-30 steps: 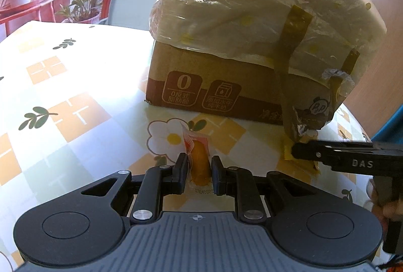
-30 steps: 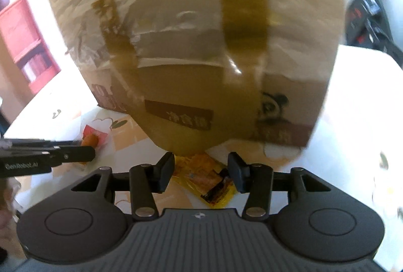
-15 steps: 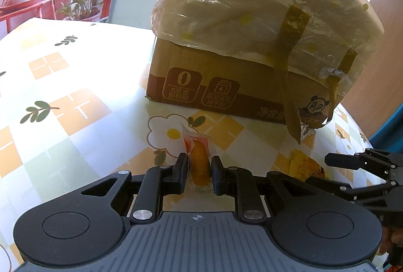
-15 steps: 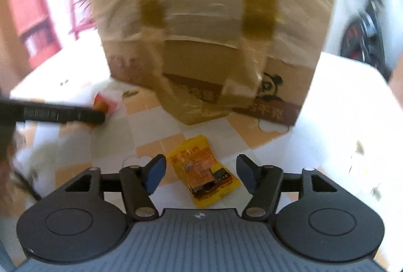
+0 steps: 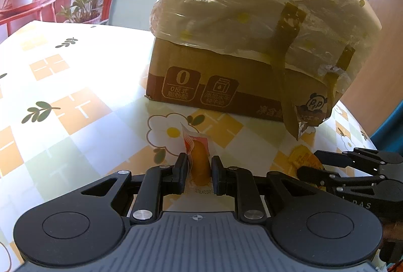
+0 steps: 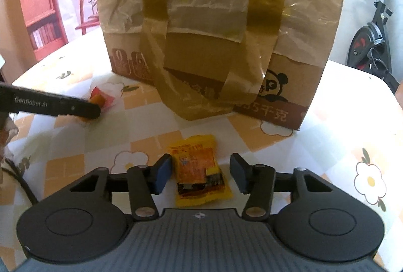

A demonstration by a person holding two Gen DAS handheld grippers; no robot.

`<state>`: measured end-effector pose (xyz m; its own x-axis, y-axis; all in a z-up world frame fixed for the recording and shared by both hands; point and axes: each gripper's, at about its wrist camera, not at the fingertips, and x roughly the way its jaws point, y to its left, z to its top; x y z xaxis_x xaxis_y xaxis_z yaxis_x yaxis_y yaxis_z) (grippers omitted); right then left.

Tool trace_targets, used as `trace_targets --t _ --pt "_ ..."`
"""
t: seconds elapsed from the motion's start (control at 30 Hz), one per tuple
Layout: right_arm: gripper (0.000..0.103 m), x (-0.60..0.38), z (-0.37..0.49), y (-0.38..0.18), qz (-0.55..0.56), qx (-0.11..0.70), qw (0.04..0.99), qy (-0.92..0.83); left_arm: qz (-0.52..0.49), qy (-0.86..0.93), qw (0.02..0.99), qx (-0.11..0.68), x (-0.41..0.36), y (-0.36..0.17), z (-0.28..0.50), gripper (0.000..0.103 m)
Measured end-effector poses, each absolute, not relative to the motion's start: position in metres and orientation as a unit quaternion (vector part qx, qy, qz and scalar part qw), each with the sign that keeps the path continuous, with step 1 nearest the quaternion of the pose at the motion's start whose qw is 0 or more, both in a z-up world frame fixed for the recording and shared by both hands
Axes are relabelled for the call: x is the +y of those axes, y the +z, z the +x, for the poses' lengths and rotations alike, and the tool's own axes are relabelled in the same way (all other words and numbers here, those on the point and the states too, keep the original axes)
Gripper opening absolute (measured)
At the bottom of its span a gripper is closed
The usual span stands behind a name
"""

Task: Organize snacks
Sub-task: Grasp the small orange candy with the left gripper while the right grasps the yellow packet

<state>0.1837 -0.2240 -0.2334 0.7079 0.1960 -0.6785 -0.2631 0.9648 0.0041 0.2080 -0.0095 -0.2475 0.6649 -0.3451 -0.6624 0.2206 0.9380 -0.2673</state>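
My left gripper (image 5: 199,167) is shut on a small clear-and-red snack packet (image 5: 199,157) with an orange piece inside, low over the table. It also shows from the side in the right wrist view, where the left gripper (image 6: 95,112) holds the same packet (image 6: 102,98). A yellow snack packet (image 6: 197,166) lies flat on the table between the fingers of my right gripper (image 6: 201,171). Its jaws are closing, and a gap still shows at the right pad. In the left wrist view the right gripper (image 5: 308,163) sits at the right, over the yellow packet (image 5: 302,157).
A tall cardboard box (image 6: 289,95) lined with taped-down plastic film (image 5: 252,7) stands right behind both packets. The table wears a checked flower-print cloth (image 5: 75,108). Red shelves with plants stand beyond the far left edge, an exercise bike (image 6: 370,45) at the right.
My right gripper drew back from the box corner and rolled level. Its jaws widened, then narrowed around the yellow packet. The left gripper stayed still, holding its packet.
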Motion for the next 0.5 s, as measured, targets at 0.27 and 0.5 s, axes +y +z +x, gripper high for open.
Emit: trace_targets --t 0.27,0.5 --pt "0.043 -0.217 0.174 -0.243 -0.054 0.320 0.941 0.101 -0.077 -0.151 0.912 0.373 -0.013 -0.248 0.204 0.021" --pt "0.042 -0.217 0.171 -0.244 -0.054 0.315 0.942 0.105 -0.065 -0.146 0.916 0.368 -0.018 -0.247 0.201 0.022"
